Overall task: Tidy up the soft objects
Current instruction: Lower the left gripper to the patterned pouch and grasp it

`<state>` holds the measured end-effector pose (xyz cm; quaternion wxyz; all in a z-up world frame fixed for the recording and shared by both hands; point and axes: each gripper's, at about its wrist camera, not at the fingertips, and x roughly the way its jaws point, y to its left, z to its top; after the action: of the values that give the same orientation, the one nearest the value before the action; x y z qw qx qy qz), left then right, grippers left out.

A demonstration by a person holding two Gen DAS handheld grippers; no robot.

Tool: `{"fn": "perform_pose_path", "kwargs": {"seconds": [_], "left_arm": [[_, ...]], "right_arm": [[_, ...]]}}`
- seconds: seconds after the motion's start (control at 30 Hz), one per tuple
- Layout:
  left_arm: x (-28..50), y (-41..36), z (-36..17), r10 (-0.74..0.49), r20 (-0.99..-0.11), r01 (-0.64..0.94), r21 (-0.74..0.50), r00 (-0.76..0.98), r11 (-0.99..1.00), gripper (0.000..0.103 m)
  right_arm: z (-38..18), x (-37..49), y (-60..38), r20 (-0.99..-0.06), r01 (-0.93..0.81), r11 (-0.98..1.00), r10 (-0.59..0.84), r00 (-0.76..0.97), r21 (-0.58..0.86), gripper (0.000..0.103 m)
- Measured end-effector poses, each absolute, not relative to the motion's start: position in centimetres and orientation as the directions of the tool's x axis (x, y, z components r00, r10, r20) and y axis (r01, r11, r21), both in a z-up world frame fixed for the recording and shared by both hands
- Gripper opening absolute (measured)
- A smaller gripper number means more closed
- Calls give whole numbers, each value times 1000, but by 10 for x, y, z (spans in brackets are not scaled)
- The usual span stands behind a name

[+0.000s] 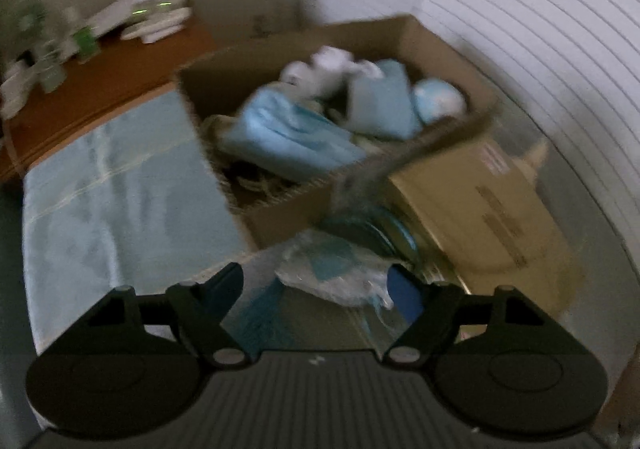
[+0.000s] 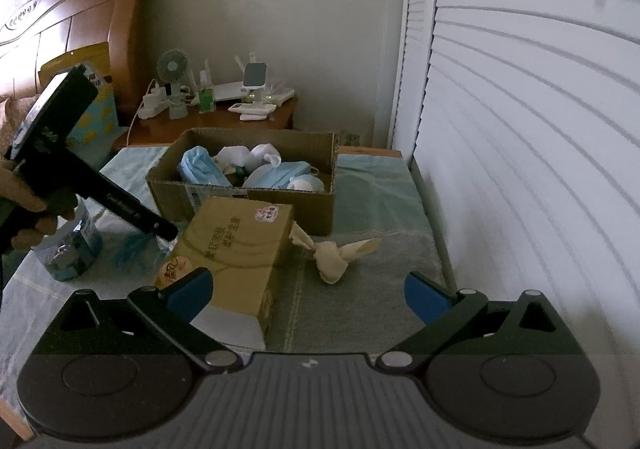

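Left claw hovering over a crinkled bag; right claw waiting, open.

Left wrist view: the left gripper [image 1: 316, 289] is standing open, the clear crinkled plastic bag [image 1: 332, 273] lying just ahead between its blue pads, before the brown cardboard box [image 1: 280, 217].
Right wrist view: the right gripper [image 2: 308, 289] is gaping empty; the knotted cream cloth [image 2: 340, 253] is lying ahead, slightly right.

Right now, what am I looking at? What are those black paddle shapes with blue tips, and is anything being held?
No robot: a person holds a pincer tool in each hand, with a camera on each looking along its fingers. The sharp picture is from the right gripper, open and empty; the left gripper shows there in a hand. The blurred picture is the left tool's own view, aimed at a crinkly clear bag, not gripping it. On the bed cover lie a cardboard box of soft blue and white things, a tissue box, a knotted cream cloth and a can.
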<state>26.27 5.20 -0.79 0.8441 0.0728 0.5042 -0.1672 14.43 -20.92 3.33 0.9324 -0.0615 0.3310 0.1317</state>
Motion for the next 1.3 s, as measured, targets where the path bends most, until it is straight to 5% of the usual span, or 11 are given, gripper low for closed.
{"fn": "perform_pose_path", "kwargs": {"seconds": [0.73, 1.03, 1.3], "left_arm": [[266, 36, -37, -236, -899, 584, 28, 370, 811, 81], [264, 40, -34, -271, -891, 572, -15, 365, 820, 54], [237, 47, -26, -248, -902, 543, -18, 353, 839, 54]], "right_arm": [[14, 171, -205, -680, -291, 955, 178, 711, -53, 103], [10, 173, -203, -692, -297, 953, 173, 700, -62, 103], [13, 171, -204, -686, -295, 952, 163, 709, -78, 103]]}}
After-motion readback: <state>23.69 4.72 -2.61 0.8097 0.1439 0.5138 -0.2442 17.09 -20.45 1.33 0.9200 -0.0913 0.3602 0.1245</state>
